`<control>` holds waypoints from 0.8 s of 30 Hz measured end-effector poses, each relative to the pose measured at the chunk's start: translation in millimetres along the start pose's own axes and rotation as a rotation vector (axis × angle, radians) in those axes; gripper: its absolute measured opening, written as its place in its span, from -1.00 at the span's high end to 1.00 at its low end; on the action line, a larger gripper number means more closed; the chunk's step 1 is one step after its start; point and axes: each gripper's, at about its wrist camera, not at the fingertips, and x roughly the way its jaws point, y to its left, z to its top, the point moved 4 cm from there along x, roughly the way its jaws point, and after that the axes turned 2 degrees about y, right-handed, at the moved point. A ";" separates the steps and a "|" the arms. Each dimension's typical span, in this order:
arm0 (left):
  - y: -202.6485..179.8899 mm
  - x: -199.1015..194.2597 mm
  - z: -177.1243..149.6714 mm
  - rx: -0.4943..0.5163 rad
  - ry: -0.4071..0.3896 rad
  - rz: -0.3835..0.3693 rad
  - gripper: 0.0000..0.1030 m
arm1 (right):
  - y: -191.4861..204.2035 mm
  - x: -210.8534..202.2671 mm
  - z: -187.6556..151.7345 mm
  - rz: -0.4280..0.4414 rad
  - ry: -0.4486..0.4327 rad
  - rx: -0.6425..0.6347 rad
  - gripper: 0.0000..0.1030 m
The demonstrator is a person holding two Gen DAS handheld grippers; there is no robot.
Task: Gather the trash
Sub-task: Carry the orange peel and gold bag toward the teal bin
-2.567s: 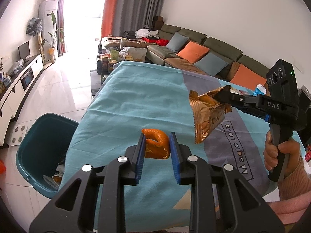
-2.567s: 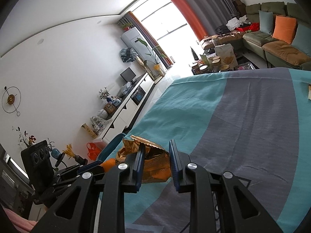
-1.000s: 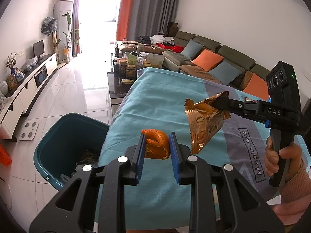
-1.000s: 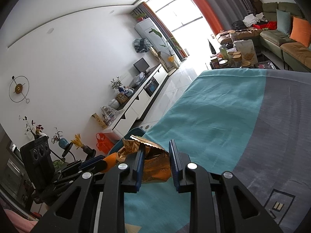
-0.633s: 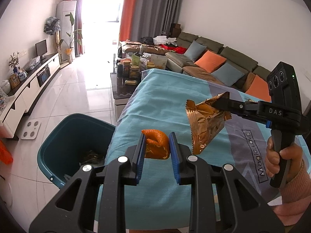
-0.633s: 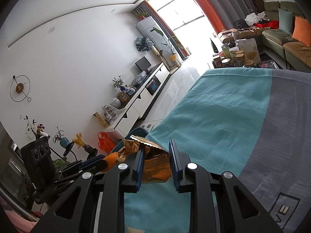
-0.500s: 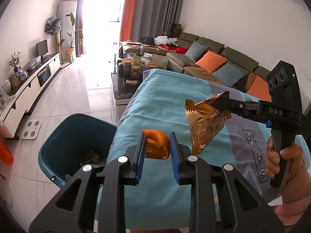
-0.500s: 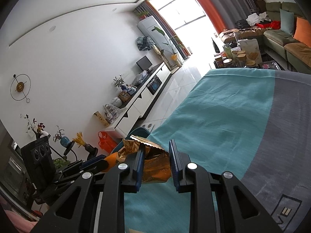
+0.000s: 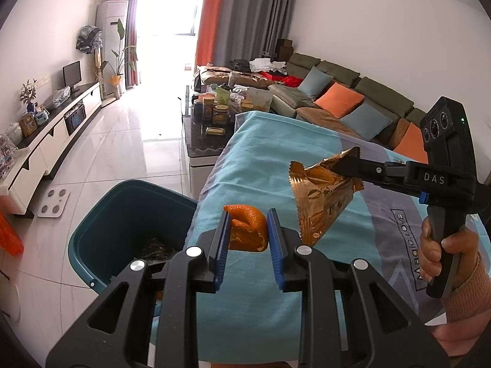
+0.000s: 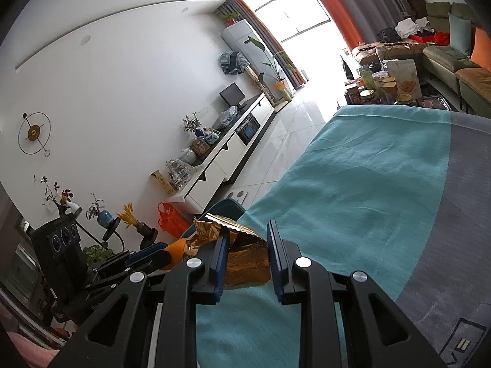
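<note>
My left gripper (image 9: pixel 248 230) is shut on a curled piece of orange peel (image 9: pixel 247 230), held above the table's left edge. To its right my right gripper (image 9: pixel 343 165) is shut on a crumpled gold snack wrapper (image 9: pixel 322 197) that hangs down over the teal tablecloth (image 9: pixel 260 165). In the right wrist view the wrapper (image 10: pixel 245 257) sits between the blue pads of the right gripper (image 10: pixel 247 257), and the left gripper (image 10: pixel 172 253) with its orange peel (image 10: pixel 176 253) shows at the lower left. A teal bin (image 9: pixel 129 224) with some rubbish inside stands on the floor left of the table.
A dark coffee table (image 9: pixel 208 128) crowded with jars stands beyond the table's far end. A long sofa (image 9: pixel 353 104) with orange and blue cushions runs along the right wall. A white TV cabinet (image 9: pixel 52 144) lines the left wall. A white scale (image 9: pixel 53 202) lies on the tiled floor.
Both grippers keep their grips. The view has swung left over the sequence, so the teal bin now sits closer to the left gripper and shows more of its inside.
</note>
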 end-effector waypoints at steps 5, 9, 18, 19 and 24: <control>3.7 0.1 -0.4 -0.007 -0.001 0.006 0.52 | 0.1 1.3 0.1 0.004 0.001 0.003 0.56; 6.6 0.1 -0.5 -0.011 0.001 0.010 0.52 | 1.5 2.6 -0.2 0.004 0.010 0.006 0.56; 8.7 -1.5 0.6 -0.014 0.002 0.017 0.52 | 2.5 3.3 1.2 0.004 0.011 0.008 0.56; 9.2 -1.9 0.6 -0.015 0.002 0.017 0.52 | 3.0 3.1 1.2 0.003 0.012 0.007 0.56; 11.9 -2.4 0.4 -0.019 0.003 0.021 0.52 | 2.8 2.7 1.8 0.006 0.012 0.011 0.56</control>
